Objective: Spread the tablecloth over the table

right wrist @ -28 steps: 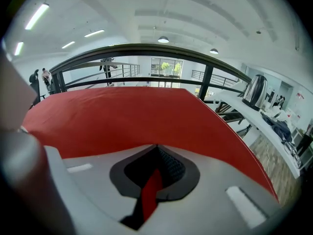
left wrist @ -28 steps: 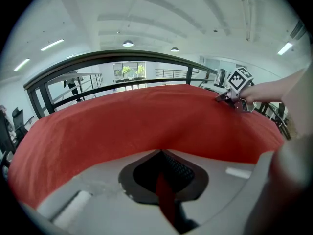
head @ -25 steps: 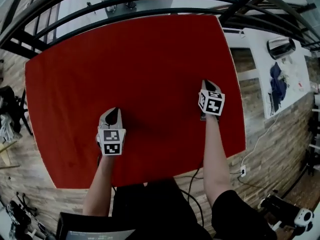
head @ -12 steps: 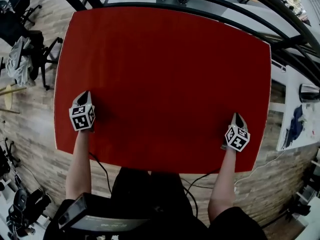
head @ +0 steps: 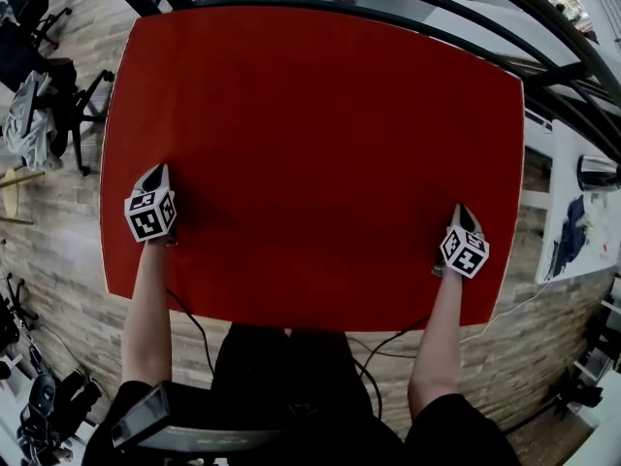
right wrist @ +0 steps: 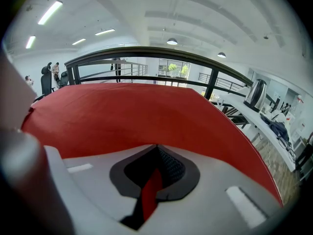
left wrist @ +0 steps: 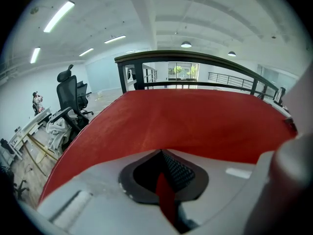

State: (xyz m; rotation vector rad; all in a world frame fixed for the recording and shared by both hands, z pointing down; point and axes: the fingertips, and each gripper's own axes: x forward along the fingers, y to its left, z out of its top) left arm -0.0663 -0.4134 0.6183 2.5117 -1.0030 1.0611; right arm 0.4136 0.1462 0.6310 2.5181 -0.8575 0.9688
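The red tablecloth (head: pixel 320 153) lies flat across the whole table top, with no big folds showing. My left gripper (head: pixel 155 178) sits on it near the front left corner, jaws shut, with a thin strip of red cloth pinched between them (left wrist: pixel 162 153). Near the front right corner my right gripper (head: pixel 463 214) is also shut, and a red sliver of the cloth shows between its pads (right wrist: pixel 156 148). Both point away from me across the tablecloth (left wrist: pixel 195 121), which spreads smooth ahead in the right gripper view (right wrist: pixel 127 116).
A black railing (head: pixel 388 3) curves round the table's far side. An office chair (head: pixel 39 66) draped with clothes stands on the wooden floor at left. A white counter (head: pixel 582 231) with a kettle runs along the right. Cables hang below the table's front edge.
My left gripper has slid far to the left across the cloth, my right gripper outward to the right. Both now sit near the front corners, much wider apart.
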